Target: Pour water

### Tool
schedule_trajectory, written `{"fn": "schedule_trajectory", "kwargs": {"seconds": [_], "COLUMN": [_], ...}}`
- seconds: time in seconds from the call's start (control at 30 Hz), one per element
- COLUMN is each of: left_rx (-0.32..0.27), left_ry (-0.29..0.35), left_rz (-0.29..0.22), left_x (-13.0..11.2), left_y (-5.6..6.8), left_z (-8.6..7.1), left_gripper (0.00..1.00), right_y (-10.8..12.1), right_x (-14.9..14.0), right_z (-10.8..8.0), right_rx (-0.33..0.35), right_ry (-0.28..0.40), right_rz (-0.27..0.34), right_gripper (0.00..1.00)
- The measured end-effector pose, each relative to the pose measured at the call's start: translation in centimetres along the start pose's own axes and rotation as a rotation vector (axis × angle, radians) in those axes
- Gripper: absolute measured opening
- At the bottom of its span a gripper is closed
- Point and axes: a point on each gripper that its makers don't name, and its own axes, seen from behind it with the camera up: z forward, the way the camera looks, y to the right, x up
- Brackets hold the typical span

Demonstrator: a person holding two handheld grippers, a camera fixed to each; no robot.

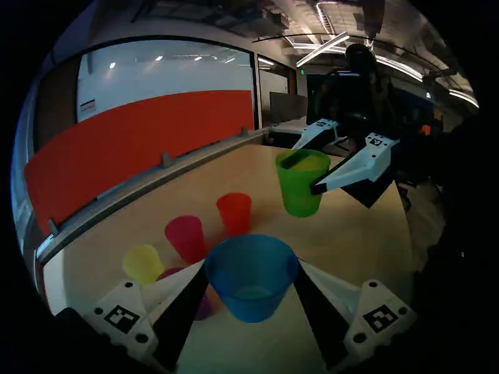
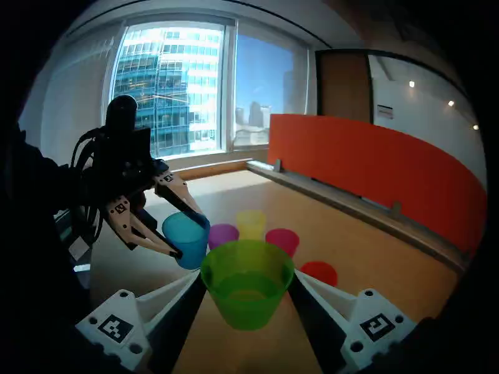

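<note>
The green cup [image 2: 247,283] sits upright between the jaws of my right gripper [image 2: 247,277], both fingers pressing on its sides just below the rim. A darker band low inside it may be water, though I cannot be sure through the tinted plastic. From the left gripper view the same green cup [image 1: 302,181] hangs over the far part of the tabletop [image 1: 349,237], with the right gripper [image 1: 302,171] reaching in from the right and clamped around it.

My left gripper [image 1: 251,274] has its jaws closed part-way on the blue cup [image 1: 251,283], one finger on each side, the cup upright with its mouth towards the camera. In the right gripper view that blue cup [image 2: 186,239] is just left of the green one and a little farther off, gripped by the left gripper [image 2: 190,237].

Four more cups stand clustered on the tabletop between the two held ones: a yellow cup [image 1: 142,262], a pink cup [image 1: 186,237], a red cup [image 1: 234,212] and a purple cup [image 1: 203,305] half hidden behind my left finger. An orange partition [image 1: 137,137] runs along the tabletop's edge, and a large window [image 2: 168,87] stands beyond.
</note>
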Motion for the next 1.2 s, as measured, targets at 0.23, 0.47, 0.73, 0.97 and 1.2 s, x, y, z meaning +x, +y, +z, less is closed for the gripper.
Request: {"fn": "schedule_trajectory", "kwargs": {"seconds": [0.23,0.47,0.73,0.97,1.2], "left_rx": [-0.035,-0.071,-0.096,-0.109,-0.113], "left_ry": [-0.064,-0.106,-0.128,-0.138,-0.146], "left_rz": [0.023,0.042,0.040,0.029,0.019], "left_x": [-2.3,-4.0,-5.2,-6.1,-6.8], "left_y": [0.8,1.4,1.6,1.7,1.6], "left_z": [1.0,2.0,2.6,2.9,3.3], "left_gripper": [0.89,0.89,0.89,0.89,0.89], "right_y": [0.1,0.2,0.1,-0.2,-0.4], "right_x": [-1.5,-3.2,-4.9,-6.1,-7.2], "right_z": [1.0,2.0,2.9,3.4,3.8], "right_rx": [0.017,0.029,0.044,0.054,0.060], "right_ry": [-0.042,-0.083,-0.118,-0.142,-0.160], "right_rz": [0.005,0.008,0.019,0.026,0.033], "right_gripper": [0.90,0.91,0.91,0.90,0.90]}}
